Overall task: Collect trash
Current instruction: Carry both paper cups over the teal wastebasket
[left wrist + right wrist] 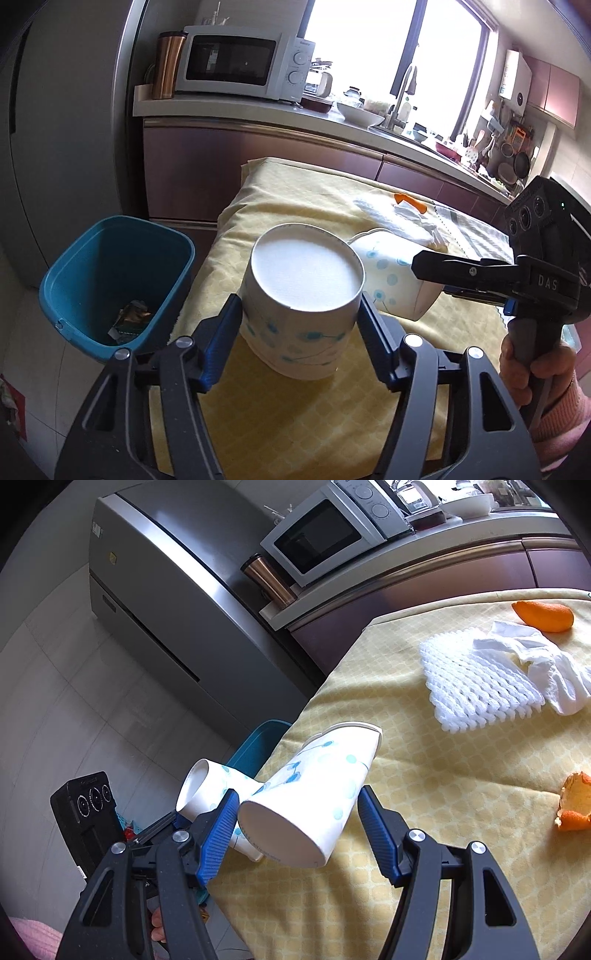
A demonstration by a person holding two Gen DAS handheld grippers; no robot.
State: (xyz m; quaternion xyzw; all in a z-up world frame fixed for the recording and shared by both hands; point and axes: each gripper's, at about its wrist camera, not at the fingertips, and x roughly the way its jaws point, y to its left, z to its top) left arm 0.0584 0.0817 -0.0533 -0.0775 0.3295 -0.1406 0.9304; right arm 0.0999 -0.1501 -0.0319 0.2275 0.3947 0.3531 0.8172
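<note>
The far cup (391,273) is half hidden behind the near cup (301,295) and the right tongs (415,264) in the left view. The bin (255,747) is mostly covered by the counter (424,812) edge and cups in the right view. What lies in the bin cannot be identified, and the peel (574,806) is cut off by the lens rim.

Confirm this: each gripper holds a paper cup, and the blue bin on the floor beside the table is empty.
Not empty. The left wrist view shows crumpled wrappers at the bottom of the blue bin. The rest holds: the left gripper and right gripper each hold a paper cup.
</note>
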